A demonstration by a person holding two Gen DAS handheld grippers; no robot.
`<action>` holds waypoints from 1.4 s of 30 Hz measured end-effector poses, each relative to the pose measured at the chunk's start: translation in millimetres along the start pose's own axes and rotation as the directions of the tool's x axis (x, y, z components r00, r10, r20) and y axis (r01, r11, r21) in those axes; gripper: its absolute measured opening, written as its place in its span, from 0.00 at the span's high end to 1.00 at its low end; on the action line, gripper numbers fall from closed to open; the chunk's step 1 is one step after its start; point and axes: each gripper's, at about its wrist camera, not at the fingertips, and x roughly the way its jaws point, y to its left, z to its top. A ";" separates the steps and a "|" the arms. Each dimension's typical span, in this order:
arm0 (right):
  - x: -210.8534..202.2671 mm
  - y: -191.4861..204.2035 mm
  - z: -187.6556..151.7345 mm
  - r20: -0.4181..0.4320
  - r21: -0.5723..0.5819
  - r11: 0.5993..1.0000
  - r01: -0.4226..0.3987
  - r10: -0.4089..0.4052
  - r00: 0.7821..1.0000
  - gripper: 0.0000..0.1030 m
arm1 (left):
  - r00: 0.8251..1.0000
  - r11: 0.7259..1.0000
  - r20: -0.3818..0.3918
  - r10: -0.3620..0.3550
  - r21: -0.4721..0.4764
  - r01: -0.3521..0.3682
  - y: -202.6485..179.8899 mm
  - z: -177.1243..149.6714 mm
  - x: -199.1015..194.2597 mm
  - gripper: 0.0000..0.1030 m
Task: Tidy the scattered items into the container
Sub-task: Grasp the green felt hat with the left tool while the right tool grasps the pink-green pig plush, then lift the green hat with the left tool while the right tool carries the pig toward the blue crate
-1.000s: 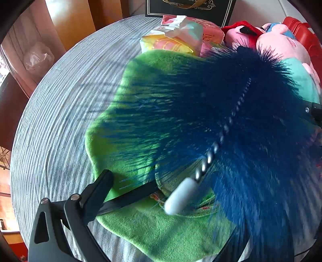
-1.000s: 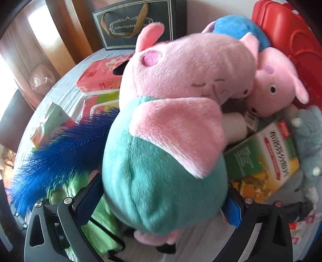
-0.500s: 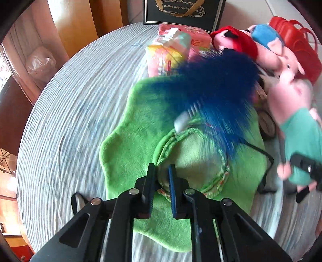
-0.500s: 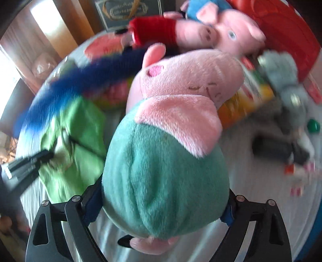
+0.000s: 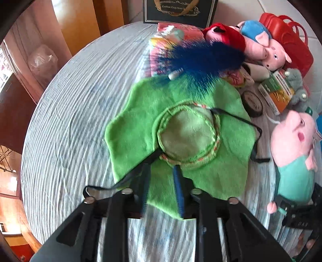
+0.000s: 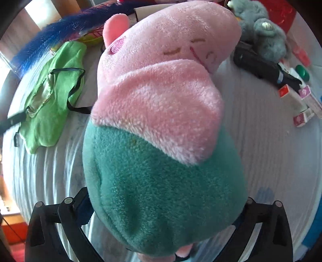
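Observation:
My right gripper (image 6: pixel 161 205) is shut on a pink pig plush in a teal shirt (image 6: pixel 161 125), held above the table; the plush also shows in the left wrist view (image 5: pixel 293 153). My left gripper (image 5: pixel 163 177) is open and empty, its fingers a little apart over the near edge of a green cloth hat (image 5: pixel 181 137) with a black strap. A blue feather wand (image 5: pixel 203 60) lies at the hat's far edge. A red container (image 5: pixel 287 40) stands at the far right.
Two more pig plushes (image 5: pixel 261 48), a grey plush (image 5: pixel 295 84), a green-orange box (image 5: pixel 277 92), snack packs (image 5: pixel 165 44) and a round tin (image 5: pixel 251 102) crowd the far right. A black gift bag (image 5: pixel 179 10) stands behind. Small cartons (image 6: pixel 301 116) lie at right.
My left gripper let go of the feather wand, pulled back and opened slightly. My right gripper carried the pig plush away from the pile, toward the near right.

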 end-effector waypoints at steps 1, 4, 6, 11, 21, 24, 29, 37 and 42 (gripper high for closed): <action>-1.0 0.0 -2.3 0.020 0.011 1.000 0.014 -0.014 1.000 0.00 | 1.000 1.000 0.012 -0.003 -0.012 0.003 1.5 5.5 3.8 0.47; -2.3 -0.2 -5.2 0.034 0.019 0.999 0.048 -0.049 0.998 0.00 | 1.000 1.000 -0.012 0.016 0.000 -0.016 16.1 35.1 33.2 0.46; -3.5 -3.4 -3.2 0.002 0.006 0.999 0.042 -0.042 0.999 0.00 | 1.000 1.000 -0.009 0.025 0.015 -0.025 21.7 34.6 46.7 0.38; -49.6 -20.5 -8.2 0.054 0.060 0.998 0.001 -0.005 0.999 0.00 | 0.998 0.998 0.033 0.061 0.024 -0.062 28.5 32.2 49.6 0.06; 20.8 38.7 5.6 0.057 0.043 0.996 0.078 -0.080 0.995 0.00 | 1.000 1.000 -0.006 0.000 0.030 0.000 25.4 26.2 44.3 0.56; 35.6 31.2 2.4 0.030 0.063 0.995 0.080 -0.082 0.996 0.00 | 0.998 0.995 -0.032 -0.058 0.078 0.060 14.2 11.0 38.2 0.71; 31.3 22.2 -10.8 0.058 0.097 0.994 0.039 -0.045 0.997 0.12 | 0.997 0.995 0.003 -0.071 0.066 0.071 7.0 -1.5 18.7 0.81; -40.1 10.5 -46.3 0.224 0.073 0.997 -0.032 0.015 0.975 0.14 | 0.974 0.978 0.148 -0.174 0.140 0.154 -46.8 -13.9 -74.9 0.81; -101.2 -13.0 -62.9 0.332 0.057 0.996 -0.072 0.049 0.942 0.14 | 0.949 0.971 0.250 -0.194 0.189 0.149 -78.6 -16.0 -140.6 0.81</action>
